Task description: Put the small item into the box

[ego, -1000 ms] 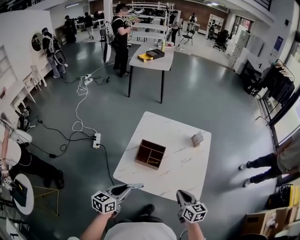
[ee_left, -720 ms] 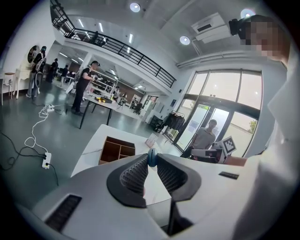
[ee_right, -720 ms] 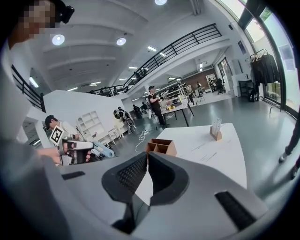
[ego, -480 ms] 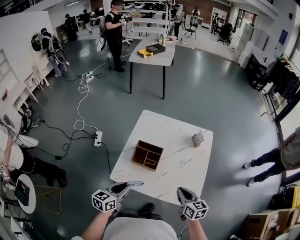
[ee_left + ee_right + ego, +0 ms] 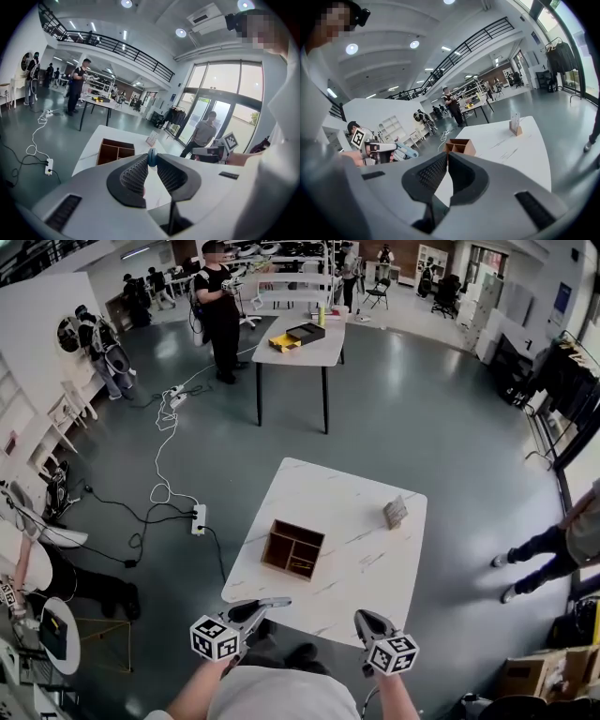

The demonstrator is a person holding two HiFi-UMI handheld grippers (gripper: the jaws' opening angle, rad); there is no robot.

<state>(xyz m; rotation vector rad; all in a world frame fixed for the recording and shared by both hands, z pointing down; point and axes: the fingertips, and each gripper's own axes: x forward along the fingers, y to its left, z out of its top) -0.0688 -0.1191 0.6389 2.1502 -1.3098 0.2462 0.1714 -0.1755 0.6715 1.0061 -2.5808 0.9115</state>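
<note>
Overhead, the wooden box point(image 5: 294, 548) sits on the white table point(image 5: 375, 568). The left gripper point(image 5: 272, 603) and right gripper point(image 5: 366, 624) hang just short of the box. In the left gripper view, the jaw tips pinch the small blue item point(image 5: 152, 157), aimed at the box, likely for dropping in. In the right gripper view, the jaws meet on nothing, seemingly spare.

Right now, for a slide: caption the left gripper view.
Left gripper holds a small blue item before the wooden box on the table.

White top point(image 5: 281, 701) at 6 o'clock. Left gripper point(image 5: 275, 602) and right gripper point(image 5: 362, 618): 2 pale grey shells, black ribbed pads point(image 5: 135, 174), black-and-white marker cubes point(image 5: 215, 638).
</note>
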